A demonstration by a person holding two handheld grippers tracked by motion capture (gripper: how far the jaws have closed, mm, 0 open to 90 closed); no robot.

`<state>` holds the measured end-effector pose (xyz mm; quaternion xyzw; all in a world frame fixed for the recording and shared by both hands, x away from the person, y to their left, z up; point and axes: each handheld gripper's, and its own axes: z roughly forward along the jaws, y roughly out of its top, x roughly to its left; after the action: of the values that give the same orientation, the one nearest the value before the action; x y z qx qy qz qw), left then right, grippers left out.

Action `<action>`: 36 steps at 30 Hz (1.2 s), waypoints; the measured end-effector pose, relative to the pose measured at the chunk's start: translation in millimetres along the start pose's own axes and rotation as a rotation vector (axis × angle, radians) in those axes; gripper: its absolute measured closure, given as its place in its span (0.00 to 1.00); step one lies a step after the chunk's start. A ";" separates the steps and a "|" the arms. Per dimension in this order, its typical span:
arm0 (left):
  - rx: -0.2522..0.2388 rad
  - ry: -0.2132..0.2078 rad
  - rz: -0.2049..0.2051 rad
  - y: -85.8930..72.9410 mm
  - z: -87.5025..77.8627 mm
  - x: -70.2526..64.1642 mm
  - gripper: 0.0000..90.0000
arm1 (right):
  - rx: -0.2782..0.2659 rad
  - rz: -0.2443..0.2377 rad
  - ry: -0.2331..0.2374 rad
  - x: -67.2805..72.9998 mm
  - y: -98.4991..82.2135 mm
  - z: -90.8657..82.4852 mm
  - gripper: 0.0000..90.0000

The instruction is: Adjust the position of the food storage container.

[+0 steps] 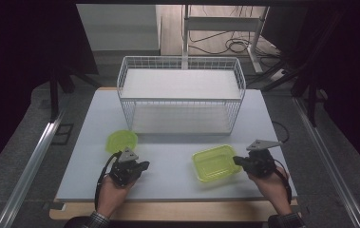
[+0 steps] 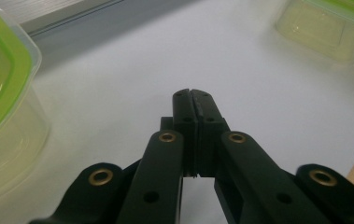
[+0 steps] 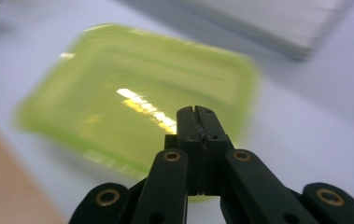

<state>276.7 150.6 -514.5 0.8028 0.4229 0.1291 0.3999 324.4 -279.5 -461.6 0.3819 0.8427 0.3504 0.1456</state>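
On the white table, towards its near right part, a rectangular yellow-green container is lying flat with its open side up, empty as far as the high view is showing. Its right edge is sitting just beside the tips of the right gripper, which is pointing leftward at it; whether the tips are touching the rim cannot be told. In the right gripper view that container is appearing blurred just beyond the right gripper, whose two black jaws are pressing flat against each other with nothing between them.

Farther left, a round yellow-green container is resting on the table, just behind the left gripper. The left gripper view is showing this gripper over bare table, its jaws likewise closing fully together on nothing, with one translucent green-rimmed container at the left edge and another at the upper right.

Behind both containers, a white wire basket rack is standing across the far middle of the table, well apart from the grippers. Each gripper is sitting in a person's hand, the forearms coming in from the near edge.
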 end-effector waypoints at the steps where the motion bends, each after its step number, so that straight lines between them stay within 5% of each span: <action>1: 0.001 0.000 0.002 0.0 0.3 -0.1 1.00 | -0.002 0.005 -0.021 -4.5 -0.1 0.5 0.99; 4: 0.003 -0.001 0.006 -0.1 1.1 -0.5 1.00 | 0.003 0.035 -0.067 -16.6 -4.3 3.7 0.99; 11: 0.020 -0.016 0.023 -0.3 4.5 -7.3 1.00 | 0.012 0.059 -0.039 -17.3 -10.0 10.3 0.99; 36: 0.026 -0.023 0.027 -10.6 -10.2 -12.0 0.97 | 0.026 -0.028 0.128 38.4 15.5 53.1 0.99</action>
<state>257.7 150.0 -514.3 0.8150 0.4090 0.1197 0.3927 334.4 -218.2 -487.7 0.3489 0.8599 0.3612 0.0913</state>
